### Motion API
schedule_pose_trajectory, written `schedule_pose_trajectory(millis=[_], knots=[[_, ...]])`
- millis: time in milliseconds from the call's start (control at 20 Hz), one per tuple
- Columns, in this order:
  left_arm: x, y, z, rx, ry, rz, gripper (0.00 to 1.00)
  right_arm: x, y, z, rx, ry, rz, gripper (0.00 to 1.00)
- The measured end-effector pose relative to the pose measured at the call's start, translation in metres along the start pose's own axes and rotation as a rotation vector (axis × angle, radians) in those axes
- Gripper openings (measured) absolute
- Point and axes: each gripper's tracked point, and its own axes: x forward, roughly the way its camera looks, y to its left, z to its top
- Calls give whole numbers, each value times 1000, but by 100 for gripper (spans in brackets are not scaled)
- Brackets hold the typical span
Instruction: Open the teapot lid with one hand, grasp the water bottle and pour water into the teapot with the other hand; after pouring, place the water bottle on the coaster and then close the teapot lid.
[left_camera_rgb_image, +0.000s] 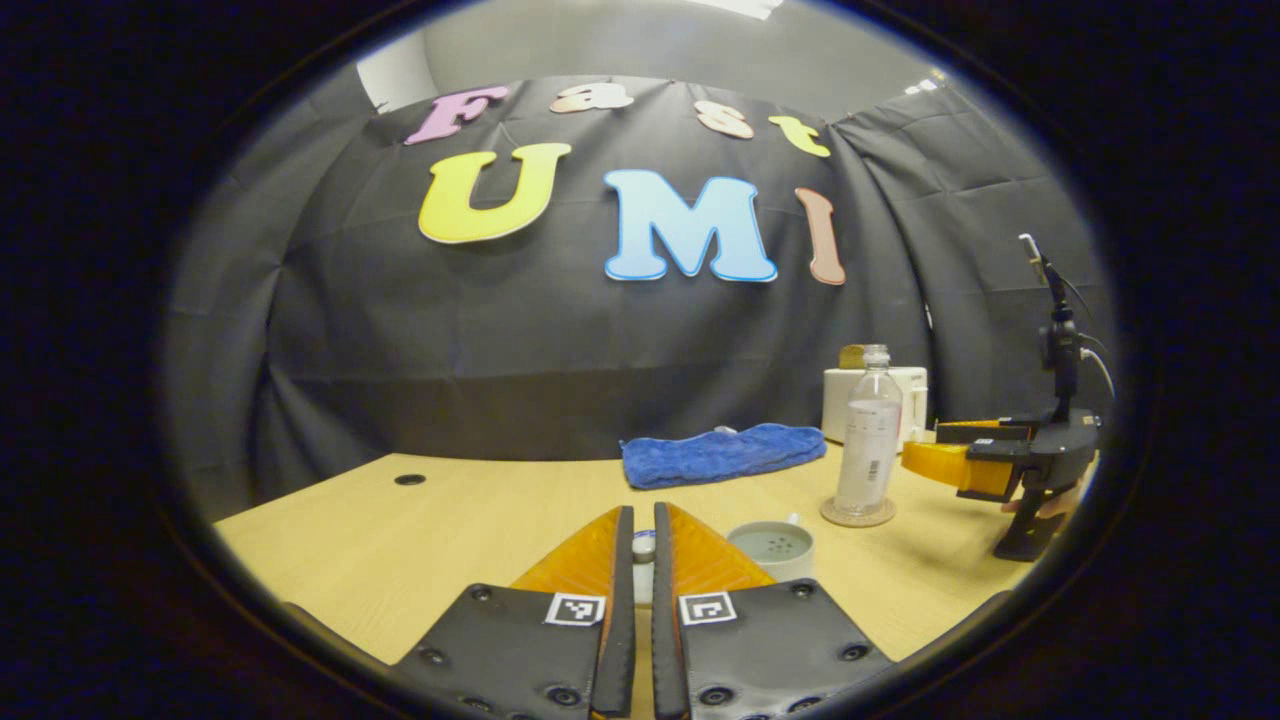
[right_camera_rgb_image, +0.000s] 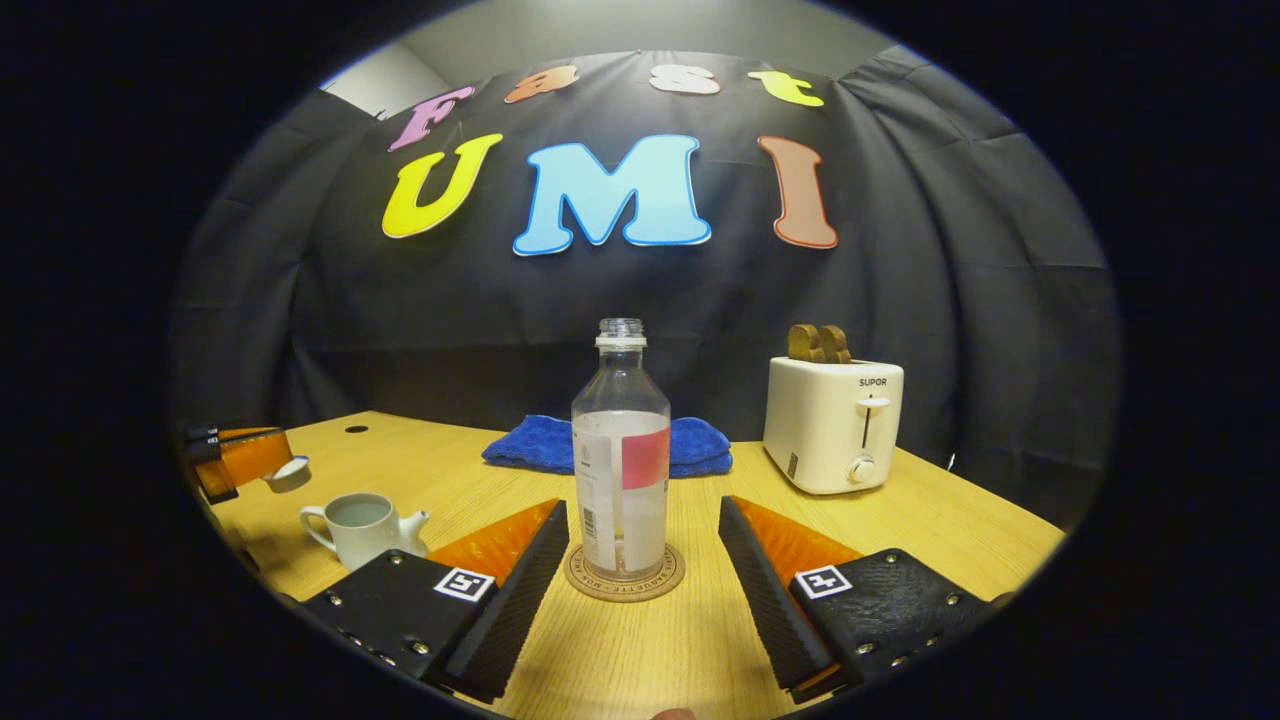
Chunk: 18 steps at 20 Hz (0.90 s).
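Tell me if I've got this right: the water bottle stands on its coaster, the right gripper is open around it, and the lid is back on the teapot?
Not quite. The teapot is open: the right gripper view shows the left gripper holding the lid above and beside it. The rest holds: the water bottle stands on the coaster, with the right gripper open either side of it.

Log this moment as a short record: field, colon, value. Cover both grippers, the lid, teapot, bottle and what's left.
left gripper: shut on teapot lid, held beside and above the pot
right gripper: open, fingers either side of the bottle, not touching
water bottle: upright on coaster, uncapped, partly filled
teapot: open, on table
background: blue cloth, toaster
remaining: close the lid
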Motion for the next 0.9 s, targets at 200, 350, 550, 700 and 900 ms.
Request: schedule_pose_trajectory(millis=[200,350,550,700,900], knots=[[4,-12,0,-1,-1,-13,14,-25,0,4,-11,-43,-21,94],[6,-17,2,0,-2,-11,14,-39,3,2,-9,-43,-19,94],[10,-23,2,0,-2,-6,14,-49,6,0,-9,-41,-28,93],[15,-31,2,0,-3,-15,14,-54,8,0,-10,-43,-32,93],[23,-46,3,0,-4,-31,14,-55,9,0,-10,-43,-33,93]])
